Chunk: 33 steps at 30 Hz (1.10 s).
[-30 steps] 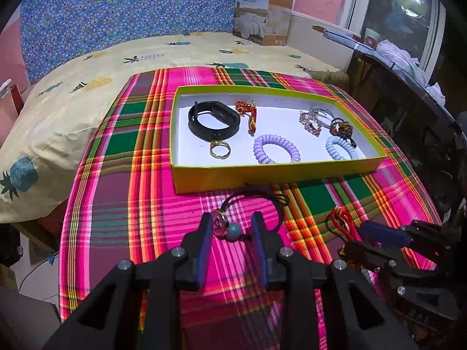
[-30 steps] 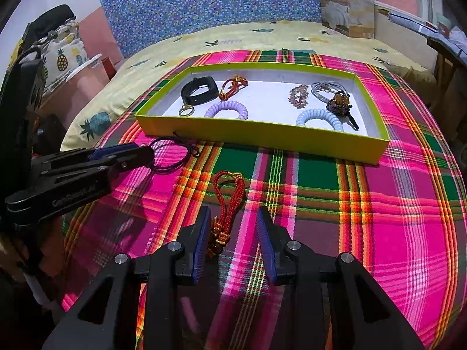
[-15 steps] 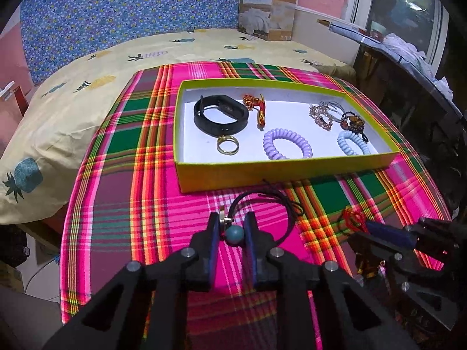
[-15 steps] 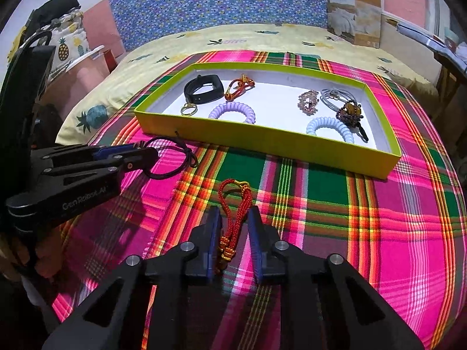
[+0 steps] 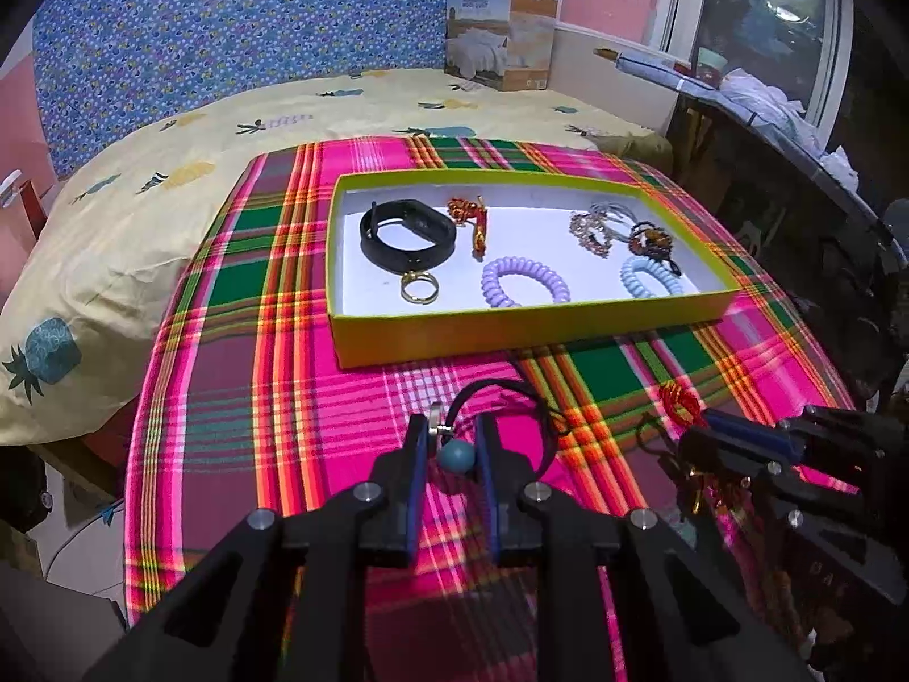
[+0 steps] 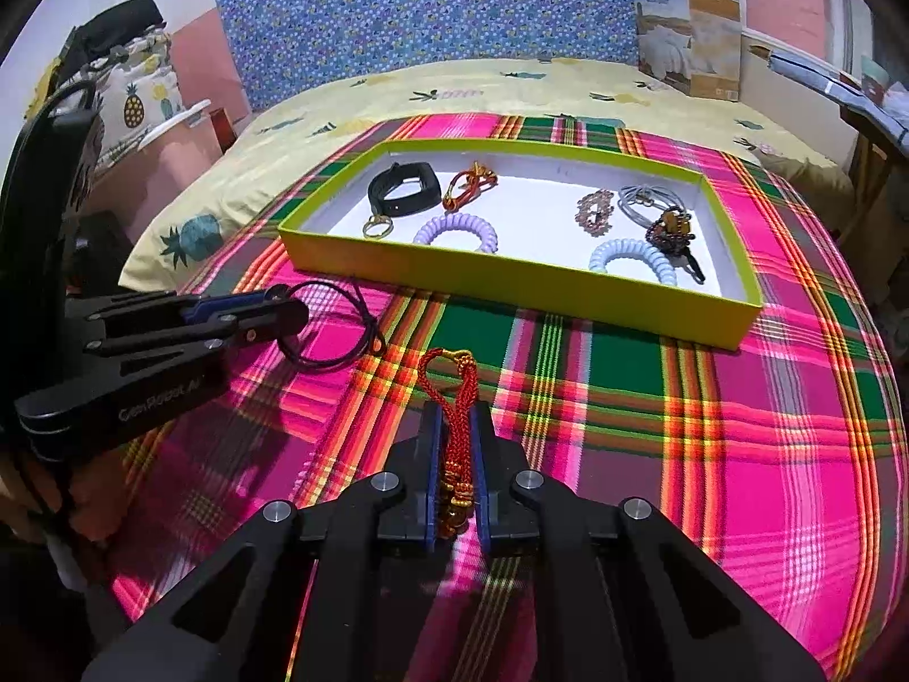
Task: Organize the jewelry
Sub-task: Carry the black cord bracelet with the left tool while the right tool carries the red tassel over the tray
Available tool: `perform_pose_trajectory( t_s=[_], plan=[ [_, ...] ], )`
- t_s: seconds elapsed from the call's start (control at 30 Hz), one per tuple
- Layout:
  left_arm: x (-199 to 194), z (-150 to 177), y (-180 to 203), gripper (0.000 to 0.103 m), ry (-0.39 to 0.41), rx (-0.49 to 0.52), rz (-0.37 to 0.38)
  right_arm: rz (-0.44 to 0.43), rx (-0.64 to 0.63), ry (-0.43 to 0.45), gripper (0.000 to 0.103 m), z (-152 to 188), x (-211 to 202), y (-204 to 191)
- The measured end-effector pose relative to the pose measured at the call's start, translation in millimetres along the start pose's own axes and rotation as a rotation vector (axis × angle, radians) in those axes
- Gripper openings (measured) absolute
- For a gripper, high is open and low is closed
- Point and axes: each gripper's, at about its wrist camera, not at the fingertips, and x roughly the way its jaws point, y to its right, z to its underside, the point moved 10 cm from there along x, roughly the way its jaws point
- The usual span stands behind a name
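Note:
My left gripper [image 5: 451, 426] is shut on a black cord necklace [image 5: 534, 398] at its teal bead [image 5: 454, 454] and silver ring, just above the plaid cloth. It also shows in the right wrist view [image 6: 284, 307], with the cord loop [image 6: 341, 324] hanging from it. My right gripper [image 6: 454, 415] is shut on a red knotted tassel charm [image 6: 454, 392]; it also shows in the left wrist view [image 5: 699, 426]. The yellow-green tray [image 5: 511, 329] beyond holds a black band [image 5: 406, 233], a gold ring [image 5: 419, 287], a purple coil tie [image 5: 525, 281], a blue coil tie [image 5: 650, 278] and other pieces.
The plaid cloth [image 6: 738, 426] covers a table in front of a bed with a pineapple-print sheet [image 5: 170, 170]. A cardboard package [image 5: 503, 34] stands at the back. A dark desk [image 5: 795, 182] lies to the right.
Both grippers have closed: the left onto the necklace's bead and ring, the right onto the red tassel charm. Both items have lifted slightly off the cloth.

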Motion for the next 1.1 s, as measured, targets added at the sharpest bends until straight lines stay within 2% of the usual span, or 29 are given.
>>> perform_pose_trajectory(
  t_s=[0.67,1.1],
  plan=[
    [-57,-16,24,0.017,0.095,0.026,0.040,0.011,0.017,0.096,0.009,-10,-51,4],
    [-62,-29,28,0.017,0.121,0.032,0.048,0.029,0.011,0.122,0.009,-18,-62,10]
  ],
)
